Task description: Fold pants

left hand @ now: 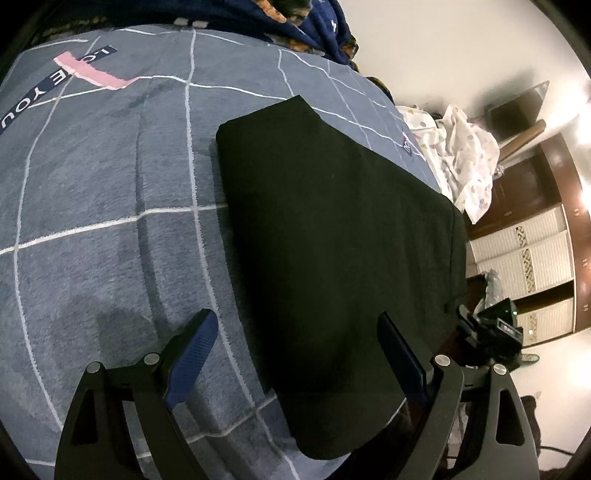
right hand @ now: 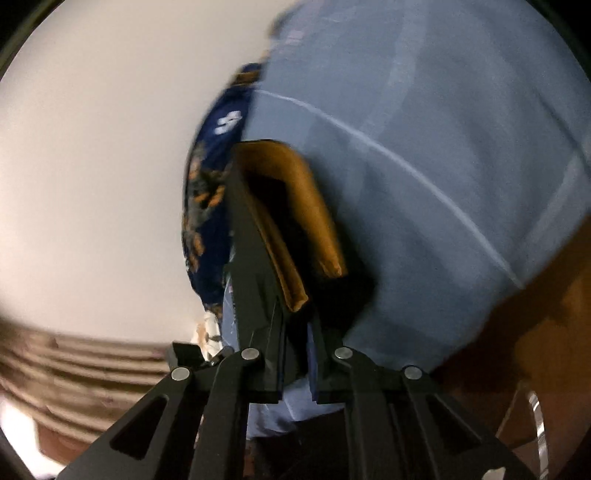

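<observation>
Black folded pants (left hand: 332,221) lie lengthwise on a grey-blue blanket (left hand: 110,221) with white grid lines. My left gripper (left hand: 295,339) is open and hovers over their near end; one blue pad (left hand: 192,354) stands over the blanket, the other over the cloth. At the pants' right edge I see my right gripper (left hand: 491,332). The right wrist view is blurred: there the right gripper (right hand: 284,280) has its jaws nearly together, shut on a fold of the pants (right hand: 295,206), whose edge looks brown in the warm light.
A dark blue patterned cloth (left hand: 314,26) lies at the blanket's far end and shows again as the same cloth (right hand: 218,147). A white spotted cloth (left hand: 465,158) is heaped off the right side. A wardrobe (left hand: 535,251) stands beyond, by a pale wall (right hand: 92,166).
</observation>
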